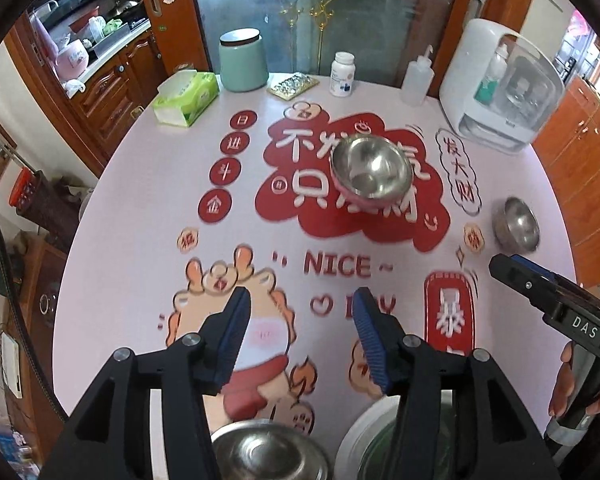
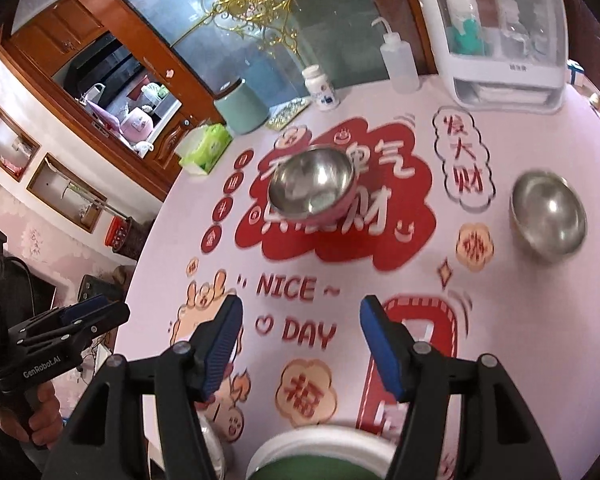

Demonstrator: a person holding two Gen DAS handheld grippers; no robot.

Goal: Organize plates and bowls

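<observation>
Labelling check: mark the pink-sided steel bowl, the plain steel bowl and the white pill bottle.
pink-sided steel bowl [image 1: 370, 168]: left wrist view, inner bottom.
plain steel bowl [image 2: 548, 216]: right wrist view, inner wall.
white pill bottle [image 1: 342, 75]: left wrist view, label.

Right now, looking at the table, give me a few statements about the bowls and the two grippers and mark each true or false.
1. The pink-sided steel bowl sits on the red cloud print in the middle of the table. True.
2. The left gripper is clamped on a bowl. False: its jaws stand apart with nothing between them.
3. The plain steel bowl is stacked inside the pink-sided one. False: it stands apart, by itself.
4. The right gripper holds nothing. True.
5. The teal canister lies tipped over. False: it stands upright beside the tissue box.
</observation>
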